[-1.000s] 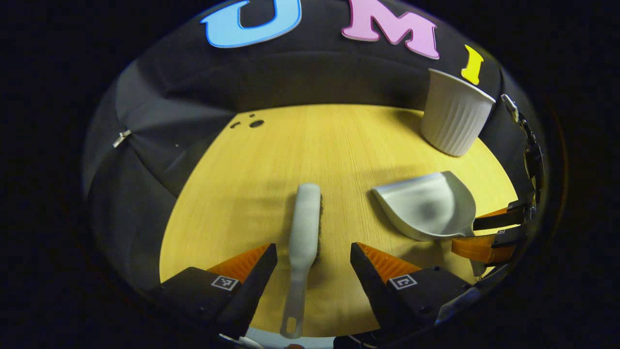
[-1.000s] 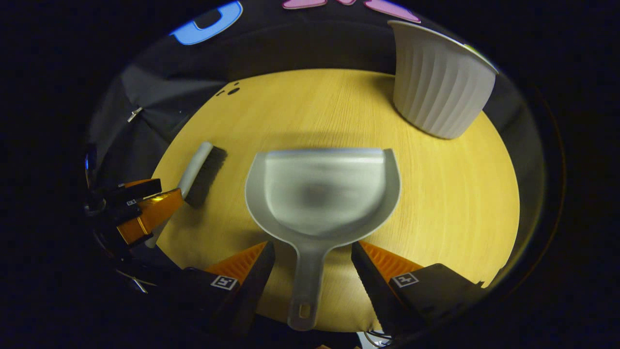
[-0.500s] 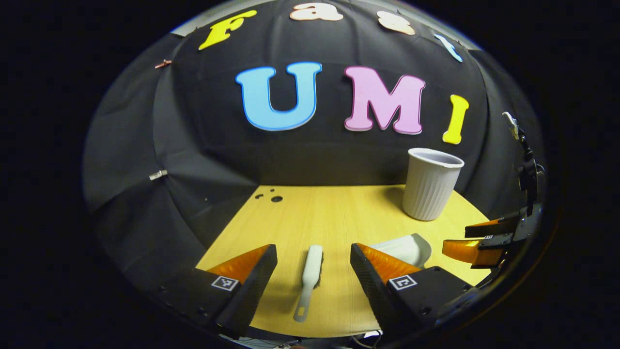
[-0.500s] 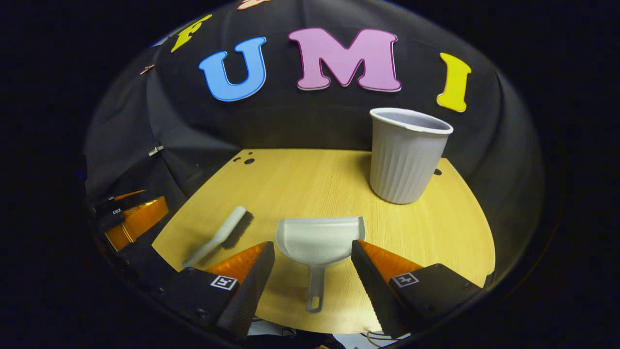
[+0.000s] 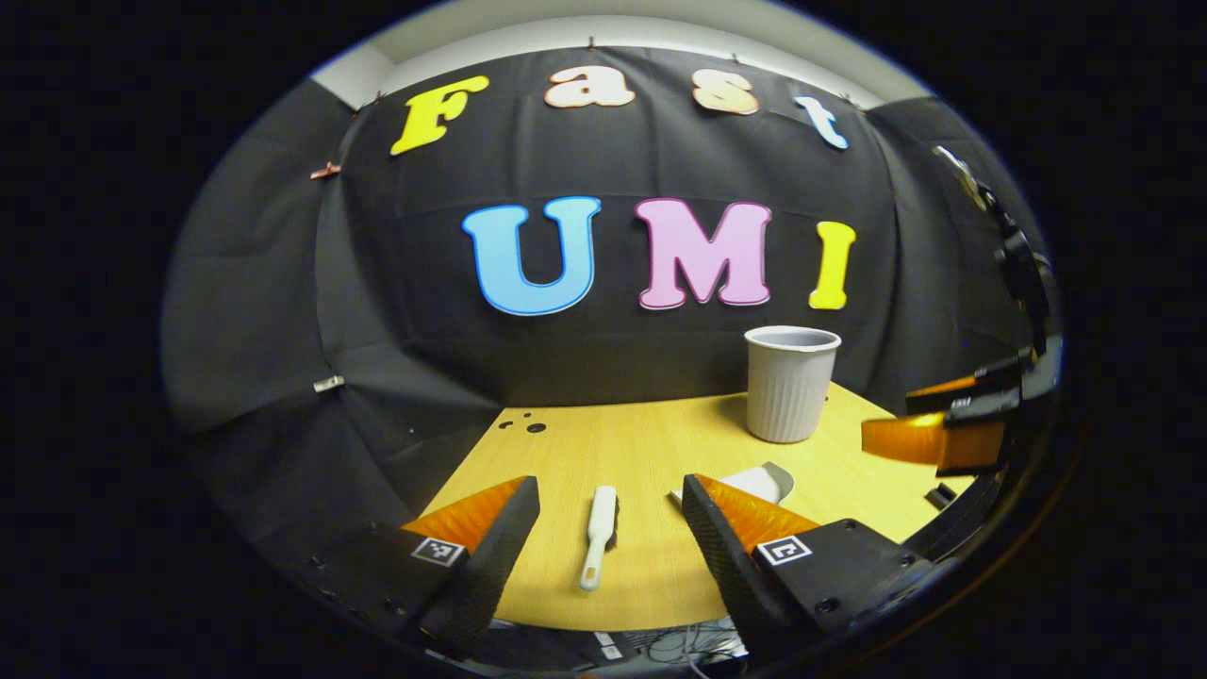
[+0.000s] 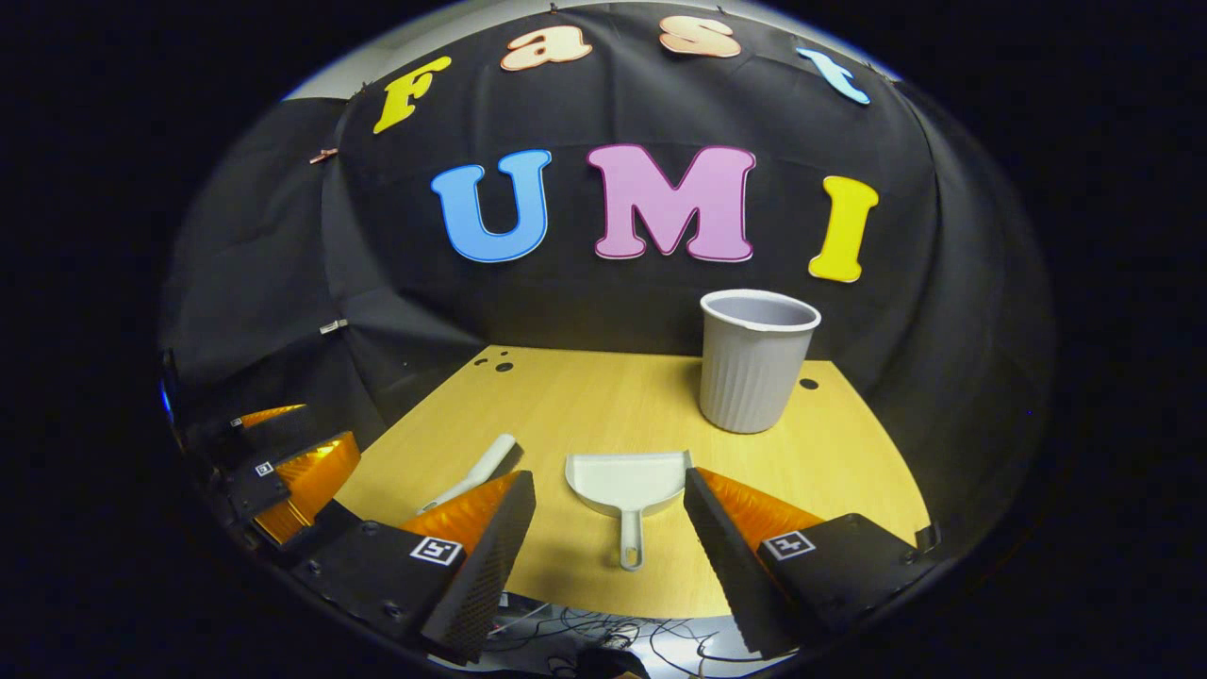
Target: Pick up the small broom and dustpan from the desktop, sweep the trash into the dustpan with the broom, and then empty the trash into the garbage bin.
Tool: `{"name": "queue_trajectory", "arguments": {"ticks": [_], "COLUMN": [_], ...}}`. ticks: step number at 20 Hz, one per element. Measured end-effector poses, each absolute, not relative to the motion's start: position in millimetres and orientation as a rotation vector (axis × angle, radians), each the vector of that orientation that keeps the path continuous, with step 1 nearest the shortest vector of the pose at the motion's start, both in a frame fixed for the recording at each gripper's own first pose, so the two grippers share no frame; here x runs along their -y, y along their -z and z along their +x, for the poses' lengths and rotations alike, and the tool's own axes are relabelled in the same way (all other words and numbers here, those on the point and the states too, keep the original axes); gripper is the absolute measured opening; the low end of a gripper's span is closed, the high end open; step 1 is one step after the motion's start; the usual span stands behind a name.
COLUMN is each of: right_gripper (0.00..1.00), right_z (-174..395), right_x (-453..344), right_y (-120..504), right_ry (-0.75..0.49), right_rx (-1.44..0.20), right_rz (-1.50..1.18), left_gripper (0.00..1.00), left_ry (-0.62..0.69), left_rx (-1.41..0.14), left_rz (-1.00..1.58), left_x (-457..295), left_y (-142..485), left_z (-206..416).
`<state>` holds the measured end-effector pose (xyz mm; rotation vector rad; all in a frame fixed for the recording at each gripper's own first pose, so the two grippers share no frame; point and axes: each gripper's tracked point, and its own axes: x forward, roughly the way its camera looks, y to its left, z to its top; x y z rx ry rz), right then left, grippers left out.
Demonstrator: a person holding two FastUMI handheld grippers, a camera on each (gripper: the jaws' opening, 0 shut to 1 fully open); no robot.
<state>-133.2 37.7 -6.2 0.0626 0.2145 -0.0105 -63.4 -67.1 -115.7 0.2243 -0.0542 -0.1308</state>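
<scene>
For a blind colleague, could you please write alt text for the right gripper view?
A small dustpan lies on a wooden desktop between the open right claw fingers, untouched, its handle pointing toward the camera. A broom lies to its left, a ribbed garbage bin stands behind, and the left claw hovers at left.

Dustpan (image 5: pixel 754 483) half behind tool finger (image 5: pixel 745 514)

Dark booth, pale wood counter

A black cloth wall (image 6: pixel 264 283), creased and pinned with small clips, wraps the back and sides of a light wood-grain counter (image 6: pixel 585 405) with small round holes near its far corners. A strip of white ceiling (image 5: pixel 603 24) shows above; cables (image 6: pixel 575 627) hang below the front edge.
</scene>
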Motion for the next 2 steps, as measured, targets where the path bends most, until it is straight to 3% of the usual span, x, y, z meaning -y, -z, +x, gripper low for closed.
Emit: {"name": "queue_trajectory", "arguments": {"ticks": [2], "right_gripper": [0.99], "right_z": [-142.8], "right_x": [-35.0], "right_y": [3.9], "right_ry": [0.013], "right_rx": [-0.167], "right_rz": [0.089], "left_gripper": [0.97], "left_ry": [0.15], "left_rx": [0.054], "left_rz": [0.208], "left_x": [70.7], "left_y": [121.5], "left_z": [-72.8]}}
